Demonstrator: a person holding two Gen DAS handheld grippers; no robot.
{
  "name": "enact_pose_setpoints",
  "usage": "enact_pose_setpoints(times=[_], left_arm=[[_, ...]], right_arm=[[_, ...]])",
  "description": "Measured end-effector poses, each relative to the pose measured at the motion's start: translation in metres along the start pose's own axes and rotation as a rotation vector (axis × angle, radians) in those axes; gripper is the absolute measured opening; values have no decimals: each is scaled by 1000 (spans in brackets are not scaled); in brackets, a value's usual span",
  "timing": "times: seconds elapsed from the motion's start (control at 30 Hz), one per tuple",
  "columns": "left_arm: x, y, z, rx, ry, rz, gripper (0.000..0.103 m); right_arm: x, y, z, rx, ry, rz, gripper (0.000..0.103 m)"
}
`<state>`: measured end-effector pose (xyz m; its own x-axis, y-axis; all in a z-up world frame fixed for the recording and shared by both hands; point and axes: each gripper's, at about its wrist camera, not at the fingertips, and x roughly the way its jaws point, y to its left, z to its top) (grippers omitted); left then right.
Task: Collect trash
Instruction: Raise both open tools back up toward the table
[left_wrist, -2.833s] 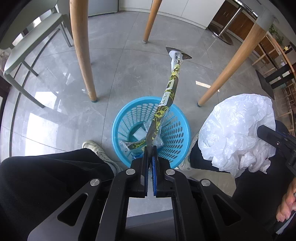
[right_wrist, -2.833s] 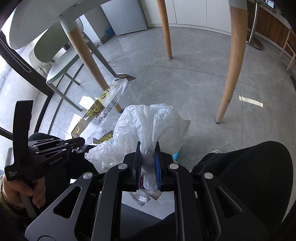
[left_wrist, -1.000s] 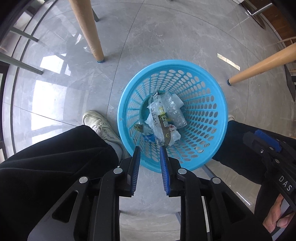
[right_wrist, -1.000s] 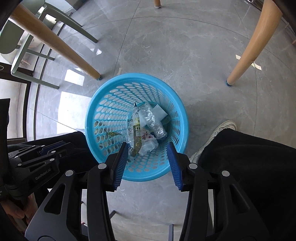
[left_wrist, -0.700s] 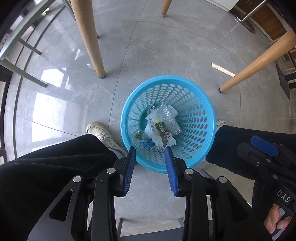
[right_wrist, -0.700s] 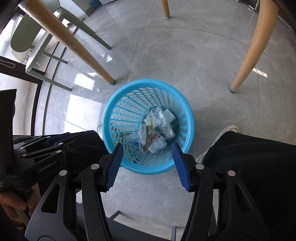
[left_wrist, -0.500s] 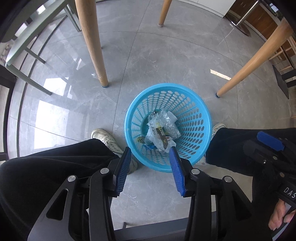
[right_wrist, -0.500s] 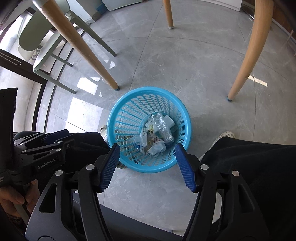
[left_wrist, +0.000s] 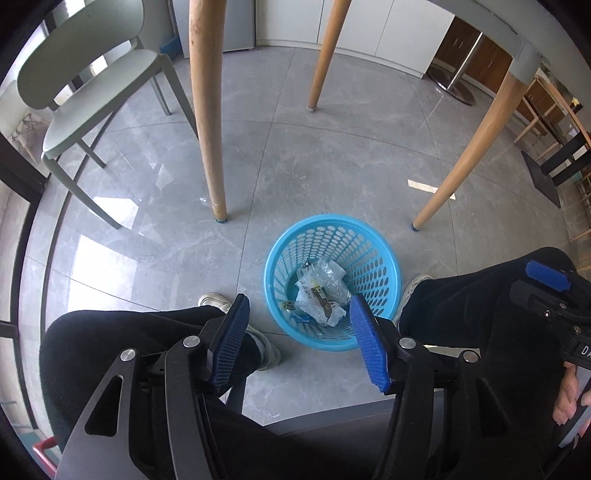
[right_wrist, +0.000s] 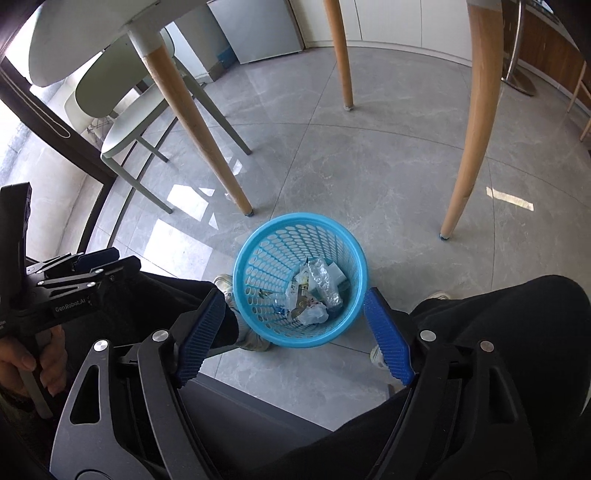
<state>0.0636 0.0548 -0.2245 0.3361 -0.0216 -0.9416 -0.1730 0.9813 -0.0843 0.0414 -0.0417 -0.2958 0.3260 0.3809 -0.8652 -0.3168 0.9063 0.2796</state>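
Note:
A blue perforated plastic basket (left_wrist: 288, 258) stands on the grey tiled floor between the person's legs; it also shows in the right wrist view (right_wrist: 255, 258). Inside lie crumpled clear plastic bags and wrappers (left_wrist: 320, 291), seen too in the right wrist view (right_wrist: 312, 291). My left gripper (left_wrist: 301, 325) is open and empty, held above and nearer than the basket. My right gripper (right_wrist: 295, 317) is open and empty, also above the basket. Each gripper body shows in the other's view, the right one (left_wrist: 546, 295) and the left one (right_wrist: 70, 284).
Wooden table legs (left_wrist: 208, 122) (left_wrist: 465, 155) stand just beyond the basket, with a third leg (left_wrist: 325, 55) farther back. A pale green chair (left_wrist: 92, 85) stands at the left. The person's black-trousered legs and white shoes (left_wrist: 415, 286) flank the basket.
Both grippers let go of the wrapper and the white bag into the basket, then rose and pulled back, opening wider. The basket now looks smaller and farther below.

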Motion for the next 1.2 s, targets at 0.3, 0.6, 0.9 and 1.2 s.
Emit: enact_pose_setpoints(times=[0.3, 0.6, 0.9, 1.2], left_arm=[[-72, -9, 10, 44, -153, -31, 67], [-138, -13, 23, 154, -302, -3, 74], [-177, -30, 62, 317, -374, 18, 79], [-189, -50, 104, 492, -372, 58, 86]], right_arm=[[-79, 6, 4, -31, -174, 23, 82], [-149, 14, 23, -74, -336, -3, 85], [-204, 22, 70, -136, -473, -70, 90], [-215, 24, 119, -190, -516, -138, 92]])
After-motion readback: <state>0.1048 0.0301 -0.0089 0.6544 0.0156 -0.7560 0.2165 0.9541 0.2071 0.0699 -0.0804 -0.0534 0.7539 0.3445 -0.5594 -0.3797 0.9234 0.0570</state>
